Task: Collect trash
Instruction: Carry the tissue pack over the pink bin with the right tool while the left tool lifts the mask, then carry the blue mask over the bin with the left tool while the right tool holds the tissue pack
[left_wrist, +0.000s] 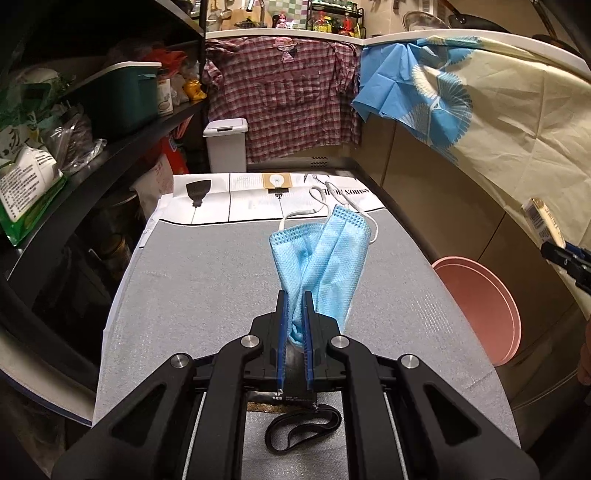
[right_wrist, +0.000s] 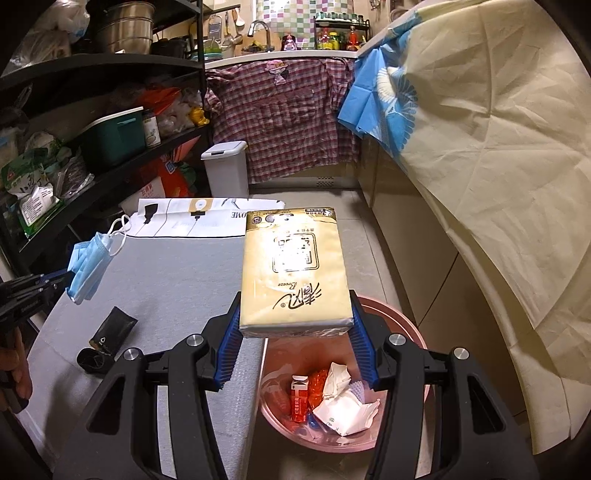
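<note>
The left tool (left_wrist: 294, 295) is clenched on a blue face mask (left_wrist: 321, 254), lifted above the grey worktop (left_wrist: 207, 280). The right tool (right_wrist: 295, 321) grips a yellow tissue pack (right_wrist: 293, 269) over the pink basin (right_wrist: 413, 332) already holding scraps. A black wrapper (right_wrist: 110, 334) lies on the worktop.

— What is seen along the left side?
— Black metal shelving (right_wrist: 110, 70) is stacked with bags, a steel pot and a teal plastic box (left_wrist: 122, 96).

— And at the back?
— A white countertop edge (left_wrist: 280, 34) is draped with a red plaid shirt (right_wrist: 280, 114); a small white lidded bin (right_wrist: 225, 168) is set below. Beige floor tiles (right_wrist: 373, 243) are visible.
</note>
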